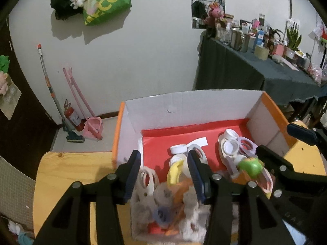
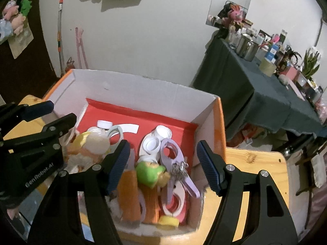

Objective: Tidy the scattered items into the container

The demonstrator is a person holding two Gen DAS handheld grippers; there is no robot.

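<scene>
**Q:** What sits closest to the lens?

**A:** My left gripper (image 1: 163, 173), its blue-padded fingers (image 1: 131, 175) spread above the box with nothing pinched between them. Under them lies a pale fuzzy toy (image 1: 163, 208), blurred, with a yellow piece (image 1: 173, 173) and orange bits on top. My right gripper (image 2: 163, 165) is likewise spread wide and pinches nothing; it hangs over a green round toy (image 2: 148, 172) and orange bars (image 2: 128, 194).

**Q:** Does anything block the view?

**A:** The black arms of each tool hide the near wall of the box, and each gripper juts into the other's view.

**Q:** And the container?

**A:** A cardboard box (image 2: 143, 94), orange outside, white walls, red floor, stands on a light wooden table (image 2: 255, 163). The scattered items lie inside it: white bottle caps (image 2: 157, 136), lilac looped plastic tools (image 2: 171, 153), a small metal chain (image 2: 179, 170), a clear bottle with a white cap (image 2: 98, 136), a white paper strip (image 2: 130, 127) and a yellow disc (image 2: 168, 221) at the near wall.

**Q:** Beyond it?

**A:** A pink dustpan (image 1: 93, 127), a small red extinguisher (image 1: 72, 118) and a mop (image 1: 53, 94) lean at the white wall. To the right, a dark-clothed table (image 1: 265, 75) is crowded with jars and plants. A green bag (image 1: 108, 2) hangs high up.
</scene>
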